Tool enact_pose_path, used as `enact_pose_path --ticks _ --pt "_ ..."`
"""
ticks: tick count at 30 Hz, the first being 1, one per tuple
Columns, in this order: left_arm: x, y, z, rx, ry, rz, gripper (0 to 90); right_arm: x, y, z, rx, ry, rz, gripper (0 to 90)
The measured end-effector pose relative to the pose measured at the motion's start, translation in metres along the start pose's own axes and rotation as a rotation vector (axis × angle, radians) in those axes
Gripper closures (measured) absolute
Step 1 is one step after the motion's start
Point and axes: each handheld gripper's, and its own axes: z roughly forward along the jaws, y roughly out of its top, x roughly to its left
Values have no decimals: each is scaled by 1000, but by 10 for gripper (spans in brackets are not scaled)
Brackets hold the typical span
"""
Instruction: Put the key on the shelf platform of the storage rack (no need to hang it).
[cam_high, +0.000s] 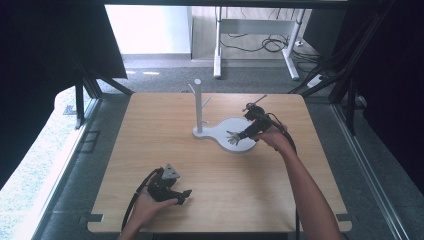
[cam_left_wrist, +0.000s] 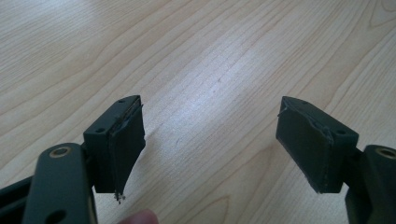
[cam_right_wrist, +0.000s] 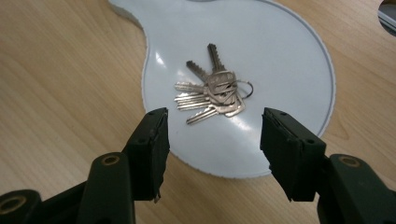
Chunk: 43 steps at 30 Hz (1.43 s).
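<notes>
a bunch of metal keys (cam_right_wrist: 212, 91) lies on the smooth white round dish (cam_right_wrist: 289, 60); the right gripper (cam_right_wrist: 212, 154) hovers just beside it, jaws apart. the left gripper (cam_left_wrist: 210, 144), well away from the dish, gapes over the pale wood-grain surface (cam_left_wrist: 196, 60).

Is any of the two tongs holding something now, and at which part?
Nothing is held. The right tongs are open just short of the keys on the white tray; the left tongs are open over bare table.

Right gripper (cam_right_wrist: 210, 154) gapes wide; at twelve o'clock, a bunch of keys (cam_right_wrist: 212, 88) (fanned out) lies on the white tray (cam_right_wrist: 280, 60).
</notes>
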Motion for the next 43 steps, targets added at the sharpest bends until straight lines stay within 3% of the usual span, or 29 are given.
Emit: enact_pose_path --ticks 10,14,15,17,18,20,23,30,32,35,38,43 --pt "0 0 0 1 11 -5 239 9 -41 -18 -75 32 -11 427" --pt "0 0 -1 -4 18 -5 240 10 -59 -23 -102 21 -19 432" --pt "1 0 -2 -7 20 -5 239 10 -74 -27 -129 25 -6 434" --pt "1 0 -3 -13 24 -10 240 9 -82 -29 -141 30 -2 435" --pt "2 0 -3 -12 26 -13 240 9 -96 -33 -167 39 8 437" --pt "2 0 -2 -7 29 -12 240 9 -103 -34 -179 36 13 438" --pt "1 0 -1 -1 32 -11 239 12 -130 -39 -221 25 15 438" --pt "2 -1 0 1 36 -19 240 20 -166 -37 -239 19 26 438" --pt "1 -1 2 7 36 -18 241 19 -182 -30 -261 59 28 445" --pt "-2 -1 5 16 29 -5 240 15 -191 -26 -239 34 40 448" --pt "-2 -1 4 15 31 -5 240 12 -194 -24 -250 44 58 449" --pt "0 -1 2 8 37 -10 240 15 -192 -21 -259 20 45 437"
